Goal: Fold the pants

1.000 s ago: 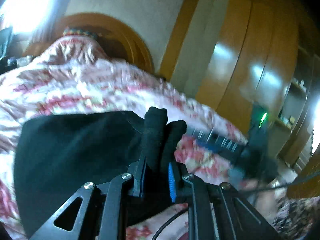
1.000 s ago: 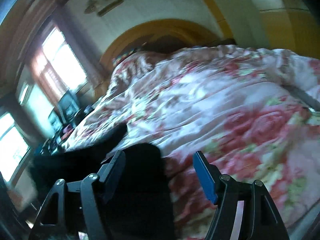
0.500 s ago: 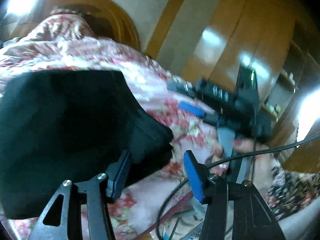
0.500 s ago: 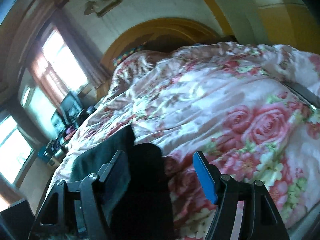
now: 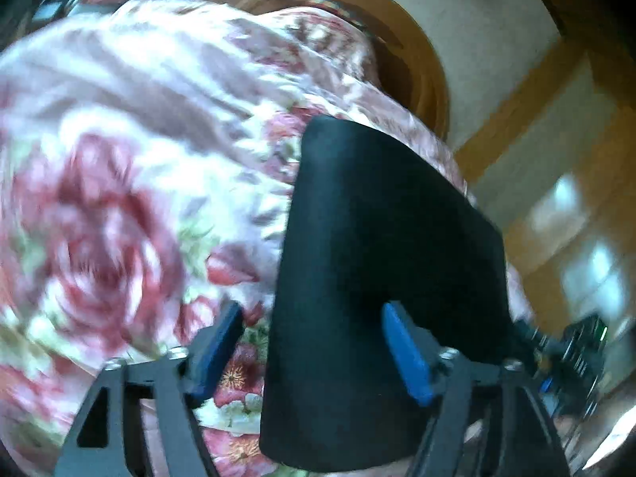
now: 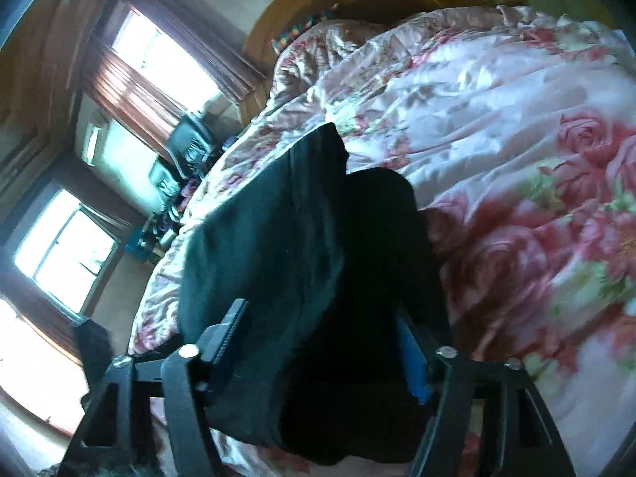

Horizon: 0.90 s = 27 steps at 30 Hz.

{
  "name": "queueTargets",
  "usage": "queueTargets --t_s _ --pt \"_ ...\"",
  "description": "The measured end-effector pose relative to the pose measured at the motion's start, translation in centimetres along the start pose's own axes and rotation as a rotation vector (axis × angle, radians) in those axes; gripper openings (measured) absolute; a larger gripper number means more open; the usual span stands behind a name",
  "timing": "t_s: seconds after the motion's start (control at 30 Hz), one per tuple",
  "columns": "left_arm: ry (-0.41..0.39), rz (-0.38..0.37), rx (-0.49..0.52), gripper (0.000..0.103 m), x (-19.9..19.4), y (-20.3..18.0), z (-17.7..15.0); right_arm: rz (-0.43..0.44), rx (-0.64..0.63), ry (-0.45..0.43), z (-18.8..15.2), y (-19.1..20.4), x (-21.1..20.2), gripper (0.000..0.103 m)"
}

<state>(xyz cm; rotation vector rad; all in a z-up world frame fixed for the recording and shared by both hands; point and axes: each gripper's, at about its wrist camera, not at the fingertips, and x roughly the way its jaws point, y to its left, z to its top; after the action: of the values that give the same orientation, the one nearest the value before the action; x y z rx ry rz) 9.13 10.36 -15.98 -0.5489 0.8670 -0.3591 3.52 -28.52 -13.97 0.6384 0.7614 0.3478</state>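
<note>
Black pants lie folded on the flowered bed; left gripper fingers have just spread wide, right gripper fingers have been closing around the cloth, contact unclear.

blk pants, pink floral bedspread, blue pads
</note>
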Motion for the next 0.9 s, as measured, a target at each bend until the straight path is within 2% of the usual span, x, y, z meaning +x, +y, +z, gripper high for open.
queueTargets --t_s 0.03,0.07,0.1,0.13,0.2,0.27,0.37,0.47,0.57,0.63,0.73,0.77,0.9 --pt "0.014 -0.028 -0.058 0.081 0.3 0.5 0.0 0.0 -0.002 0.023 -0.3 0.3 0.5 0.05" --pt "0.032 -0.053 -0.091 0.081 0.8 0.6 0.0 -0.022 -0.015 0.034 -0.6 0.6 0.9 0.041" --pt "0.05 -0.074 -0.099 0.081 0.9 0.3 -0.2 -0.045 -0.044 0.042 -0.9 1.0 1.0 0.026" --pt "0.06 -0.069 -0.057 0.081 1.3 -0.9 -0.2 -0.047 -0.067 0.037 -0.9 1.4 0.9 0.021" --pt "0.039 -0.006 0.095 0.08 0.9 -3.7 -0.9 -0.033 -0.085 -0.02 -0.5 2.0 -0.4 0.017" --pt "0.003 0.019 0.233 0.078 0.0 -6.6 -1.6 -0.019 -0.102 -0.096 0.3 2.9 -2.4 0.017" --pt "-0.033 0.037 0.319 0.078 -0.7 -9.6 -2.4 -0.049 -0.118 -0.168 1.1 3.1 -4.5 0.016" --pt "-0.026 0.114 0.387 0.078 0.3 -11.3 -3.4 -0.114 -0.062 -0.112 0.9 0.6 -3.9 0.017" --pt "0.002 0.218 0.469 0.085 1.8 -10.9 -5.0 -0.163 0.034 0.0 -0.4 -2.1 -1.2 0.017" --pt "0.01 0.199 0.454 0.086 1.5 -9.7 -5.5 -0.166 0.025 0.01 -0.2 -2.3 -0.9 0.019" --pt "0.041 0.154 0.332 0.085 0.0 -8.4 -4.1 -0.2 0.012 -0.044 0.4 -1.8 -2.5 0.037" --pt "0.024 0.152 0.297 0.083 -0.9 -8.2 -3.7 -0.234 0.015 -0.086 0.7 -1.6 -3.4 0.043" --pt "-0.091 0.17 0.289 0.079 -4.8 -8.5 -2.6 -0.283 -0.061 -0.227 2.6 0.4 -6.5 0.043"
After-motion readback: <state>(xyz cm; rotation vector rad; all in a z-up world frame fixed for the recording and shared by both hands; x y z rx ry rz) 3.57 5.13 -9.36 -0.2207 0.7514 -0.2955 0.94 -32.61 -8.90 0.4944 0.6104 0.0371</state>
